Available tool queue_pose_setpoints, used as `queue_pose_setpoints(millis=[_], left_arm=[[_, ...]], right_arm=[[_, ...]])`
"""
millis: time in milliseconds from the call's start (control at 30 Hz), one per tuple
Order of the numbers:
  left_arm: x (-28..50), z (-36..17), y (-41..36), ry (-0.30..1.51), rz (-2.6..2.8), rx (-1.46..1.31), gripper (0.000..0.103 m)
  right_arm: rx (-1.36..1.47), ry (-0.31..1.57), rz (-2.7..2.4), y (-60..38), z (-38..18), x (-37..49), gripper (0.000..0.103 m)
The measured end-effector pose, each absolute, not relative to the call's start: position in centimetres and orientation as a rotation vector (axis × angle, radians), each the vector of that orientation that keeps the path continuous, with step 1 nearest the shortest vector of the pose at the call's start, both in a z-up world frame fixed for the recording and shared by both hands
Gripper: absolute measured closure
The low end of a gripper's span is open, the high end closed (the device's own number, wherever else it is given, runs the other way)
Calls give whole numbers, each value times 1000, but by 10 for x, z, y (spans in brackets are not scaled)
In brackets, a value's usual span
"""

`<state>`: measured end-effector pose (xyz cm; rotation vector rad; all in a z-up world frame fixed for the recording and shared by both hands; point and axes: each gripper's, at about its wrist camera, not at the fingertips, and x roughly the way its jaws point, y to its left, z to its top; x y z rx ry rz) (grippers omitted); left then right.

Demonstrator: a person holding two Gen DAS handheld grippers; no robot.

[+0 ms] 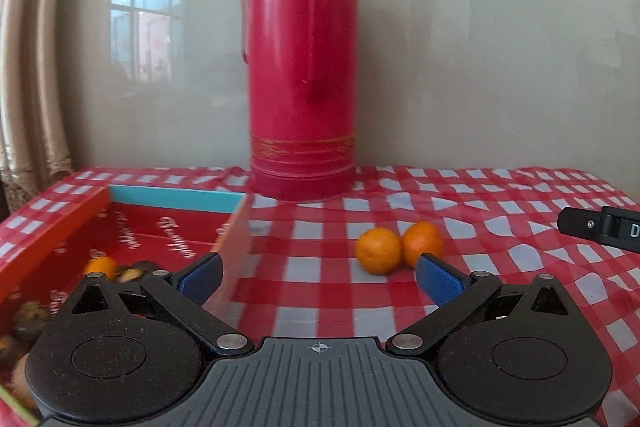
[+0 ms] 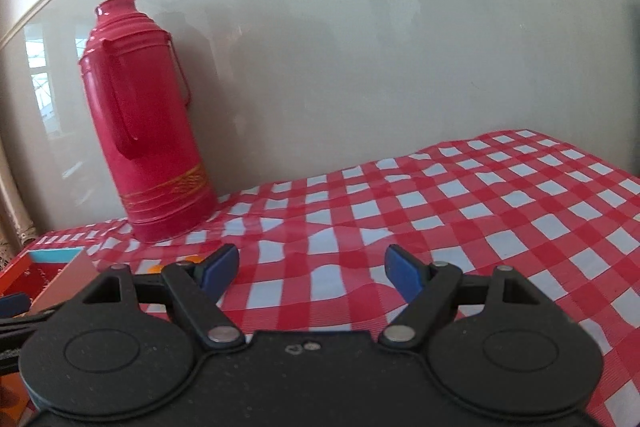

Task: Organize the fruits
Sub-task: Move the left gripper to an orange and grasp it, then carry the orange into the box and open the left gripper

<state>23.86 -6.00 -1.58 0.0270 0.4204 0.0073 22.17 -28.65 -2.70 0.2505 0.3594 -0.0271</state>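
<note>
Fruit already gathered sits at the far left: the red box point(image 1: 132, 227), open-topped with a teal far edge, holds a small orange point(image 1: 100, 264) and several darker pieces along its near side, too blurred to name. Its placement against the table's left edge suits a collection bin, leaving the cloth free for loose fruit. The left gripper point(image 1: 318, 273) hangs over the box's right wall with its jaws spread wide and nothing between the blue pads, which I judge means it is free for the next pick. Behind it stands the red thermos point(image 1: 302, 67), upright against the glossy wall and well apart from the fruit. On the checked tablecloth point(image 1: 500, 195), just right of centre, two oranges point(image 1: 400, 247) lie touching each other, near the left gripper's right fingertip; these look like what remains to be moved. At the far right of the left view a black part of the other tool shows. The right gripper point(image 2: 312, 271) hovers low over bare cloth, equally wide open and empty, probably waiting its turn
</note>
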Motion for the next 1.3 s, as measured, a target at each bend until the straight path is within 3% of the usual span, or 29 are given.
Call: queue_pose_setpoints(millis=[167, 233, 300, 1000, 1067, 1100, 1300], left_arm=[[265, -23, -68, 469, -2, 31, 3], [276, -27, -69, 500, -11, 26, 19], [285, -31, -70, 529, -25, 22, 22], [335, -43, -91, 542, -99, 14, 26], [336, -43, -90, 545, -99, 9, 46], [338, -45, -91, 564, -110, 15, 63], [337, -45, -90, 578, -118, 2, 63]], right_arm=[[255, 387, -34, -289, -33, 233, 29], [251, 394, -35, -289, -35, 238, 29], [245, 398, -34, -288, -36, 243, 28], [266, 423, -50, -300, -40, 277, 26], [267, 420, -49, -300, -39, 277, 24], [266, 418, -49, -299, -39, 277, 22], [281, 409, -50, -301, -38, 270, 21]])
